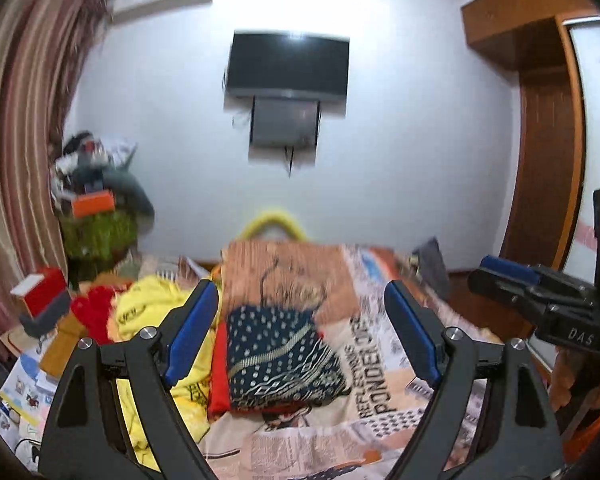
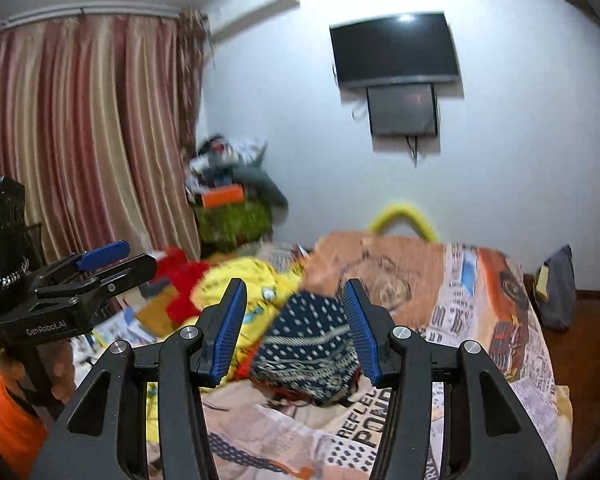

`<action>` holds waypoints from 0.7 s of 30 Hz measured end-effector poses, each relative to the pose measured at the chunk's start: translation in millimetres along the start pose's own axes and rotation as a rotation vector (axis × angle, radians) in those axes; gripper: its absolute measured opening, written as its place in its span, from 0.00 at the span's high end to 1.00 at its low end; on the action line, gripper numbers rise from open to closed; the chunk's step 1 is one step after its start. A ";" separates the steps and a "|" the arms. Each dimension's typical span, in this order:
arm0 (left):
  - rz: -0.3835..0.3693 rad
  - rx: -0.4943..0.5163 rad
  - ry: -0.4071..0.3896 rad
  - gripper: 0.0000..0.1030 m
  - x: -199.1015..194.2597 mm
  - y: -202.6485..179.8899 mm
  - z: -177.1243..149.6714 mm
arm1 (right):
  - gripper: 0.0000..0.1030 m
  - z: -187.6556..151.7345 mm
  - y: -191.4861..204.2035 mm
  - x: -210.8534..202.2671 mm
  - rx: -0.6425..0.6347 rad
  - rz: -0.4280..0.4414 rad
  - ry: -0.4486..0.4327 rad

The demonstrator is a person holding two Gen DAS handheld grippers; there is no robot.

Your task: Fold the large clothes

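The left hand-held gripper [image 1: 300, 336] hung with its jaws spread wide and empty above the bed [image 1: 384, 380]; the right hand-held gripper [image 2: 296, 330] was likewise parted, gripping nothing. Between both pairs of fingers, at twelve o'clock, lay the folded navy patterned garment [image 1: 280, 356] on a red piece, resting on the newsprint bedsheet. At about ten o'clock sat the crumpled yellow garment [image 1: 148, 312]. Likely the next piece should be drawn out flat first, each gripper pinching a separate corner, so the layers stay single.
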State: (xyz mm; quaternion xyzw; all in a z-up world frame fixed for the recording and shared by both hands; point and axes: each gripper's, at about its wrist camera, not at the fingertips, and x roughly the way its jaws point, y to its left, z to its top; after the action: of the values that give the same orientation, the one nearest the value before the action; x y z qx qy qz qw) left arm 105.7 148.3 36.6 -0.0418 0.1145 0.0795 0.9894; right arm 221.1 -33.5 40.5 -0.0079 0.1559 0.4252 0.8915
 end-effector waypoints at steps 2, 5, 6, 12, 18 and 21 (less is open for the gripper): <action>0.000 -0.004 -0.049 0.17 -21.0 -6.3 -1.9 | 0.55 -2.5 8.3 -13.6 -0.004 -0.001 -0.037; 0.020 -0.005 -0.098 0.17 -43.8 -13.8 -10.4 | 0.55 -8.6 20.3 -29.4 -0.023 -0.012 -0.083; 0.032 0.000 -0.115 0.17 -50.5 -16.1 -13.1 | 0.55 -10.9 24.2 -35.2 -0.025 -0.020 -0.101; 0.073 0.028 -0.149 0.15 -72.3 -26.0 -27.8 | 0.44 -19.8 37.9 -41.3 -0.065 -0.070 -0.125; 0.104 0.014 -0.146 0.02 -76.7 -25.8 -35.0 | 0.15 -23.4 42.5 -38.5 -0.069 -0.149 -0.152; 0.115 0.013 -0.144 0.01 -73.7 -25.5 -36.5 | 0.04 -23.7 41.3 -37.8 -0.061 -0.185 -0.167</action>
State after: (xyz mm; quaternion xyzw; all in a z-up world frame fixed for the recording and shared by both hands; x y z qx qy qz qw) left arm 31.2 108.7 20.0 -0.0227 0.0460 0.1383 0.9891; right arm 161.0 -39.2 33.6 -0.0139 0.0668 0.3449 0.9362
